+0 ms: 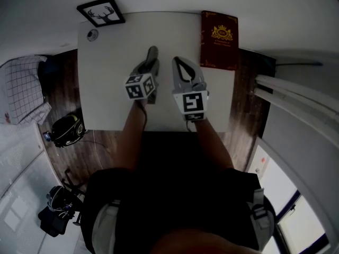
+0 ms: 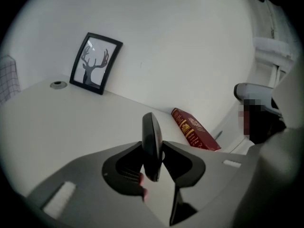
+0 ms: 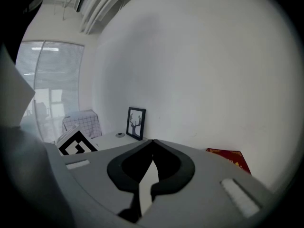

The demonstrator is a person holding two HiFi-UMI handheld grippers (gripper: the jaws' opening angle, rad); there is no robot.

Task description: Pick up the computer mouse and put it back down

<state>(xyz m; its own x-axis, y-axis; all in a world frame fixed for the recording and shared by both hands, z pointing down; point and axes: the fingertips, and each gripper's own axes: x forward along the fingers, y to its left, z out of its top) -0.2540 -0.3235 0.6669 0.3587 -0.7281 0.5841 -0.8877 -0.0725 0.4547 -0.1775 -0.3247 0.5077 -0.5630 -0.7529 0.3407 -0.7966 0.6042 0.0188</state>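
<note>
Left gripper view: a smooth, black, rounded plastic computer mouse (image 2: 151, 129) is clamped edge-on between the jaws of the grey left gripper (image 2: 153, 151), over the matte white table (image 2: 57, 122). The right gripper (image 3: 152, 142) is closed on nothing.

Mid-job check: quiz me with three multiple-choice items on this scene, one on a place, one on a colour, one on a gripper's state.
1. Where on the table does the framed antler picture stand?
A. far left corner
B. far right corner
C. near edge, middle

2. What colour is the book?
A. blue
B. dark red
C. green

3. What state is the left hand-held gripper in?
A. open and empty
B. shut on the computer mouse
C. shut on the book

Answers:
1. A, the head view shows it at the far left corner.
2. B, its cover is dark red with gold print.
3. B, the left gripper view shows both jaws pressing the mouse, held on edge.
</note>
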